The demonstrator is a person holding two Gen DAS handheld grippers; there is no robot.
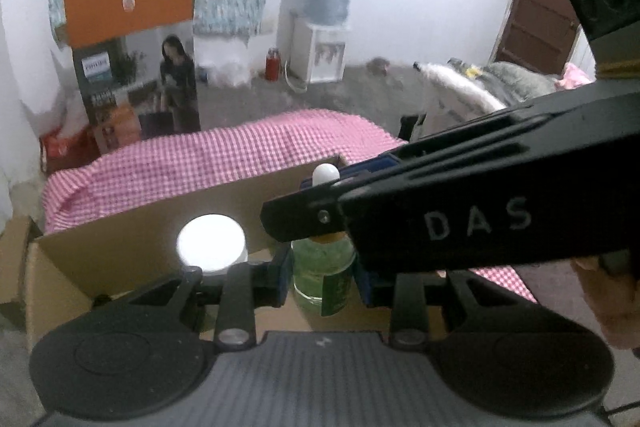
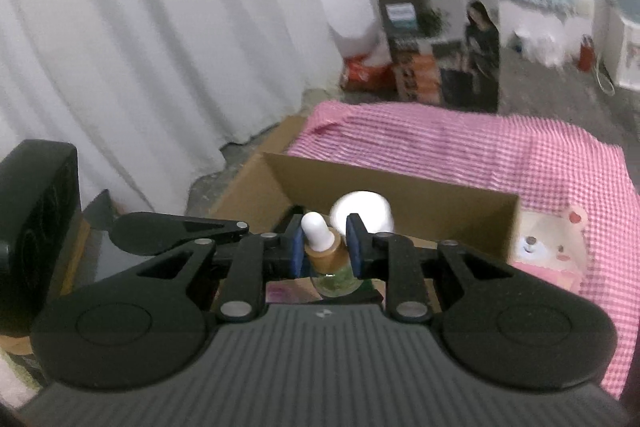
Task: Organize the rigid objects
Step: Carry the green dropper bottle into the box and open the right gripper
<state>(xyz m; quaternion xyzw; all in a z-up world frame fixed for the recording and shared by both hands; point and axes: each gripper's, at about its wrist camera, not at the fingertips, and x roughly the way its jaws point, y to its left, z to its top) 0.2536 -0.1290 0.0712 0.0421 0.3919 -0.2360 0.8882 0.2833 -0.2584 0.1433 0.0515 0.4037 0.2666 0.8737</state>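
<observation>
Looking across from my left, I see the left gripper [image 1: 322,269] clenched on the green glass body of the dropper bottle [image 1: 323,281], its blue pads pressing both sides. The right gripper [image 2: 325,247] grasps the same bottle higher up, around the brown collar under the white bulb. Behind it, a white jar [image 1: 211,242] sits inside the cardboard box [image 1: 132,227], against the pink checked cloth [image 1: 224,151].
</observation>
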